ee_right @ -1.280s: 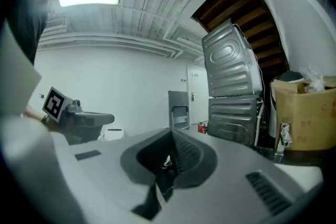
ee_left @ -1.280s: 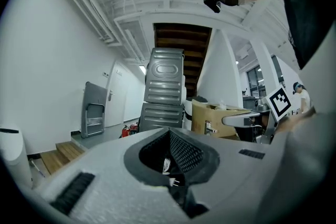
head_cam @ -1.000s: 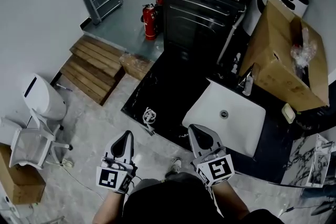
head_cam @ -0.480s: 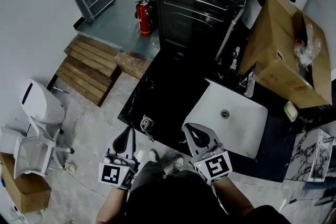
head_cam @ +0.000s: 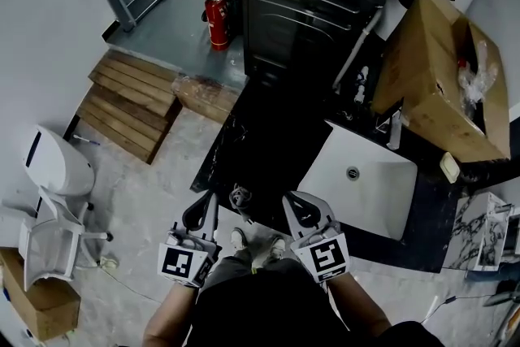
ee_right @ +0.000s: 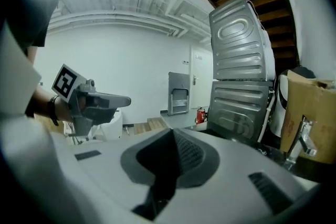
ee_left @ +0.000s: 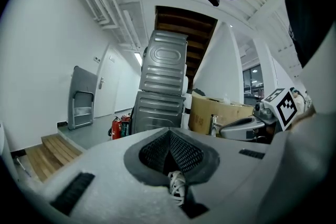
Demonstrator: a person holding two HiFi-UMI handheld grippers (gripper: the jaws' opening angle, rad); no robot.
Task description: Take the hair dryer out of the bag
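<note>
We make out a small pale bundle (head_cam: 240,197) at the near edge of the dark tabletop (head_cam: 268,162), left of the white sink (head_cam: 366,203); we cannot tell if it is the bag.

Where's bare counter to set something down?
Black counter left of the white sink is mostly bare, apart from a small white item at its near edge. The sink bowl is empty too. Crowded: back right, with faucet, bottles and cardboard box.

White walls (head_cam: 41,28), grey floor (head_cam: 154,191), wooden steps (head_cam: 130,106) (perhaps pallets), white sink (head_cam: 366,195).
</note>
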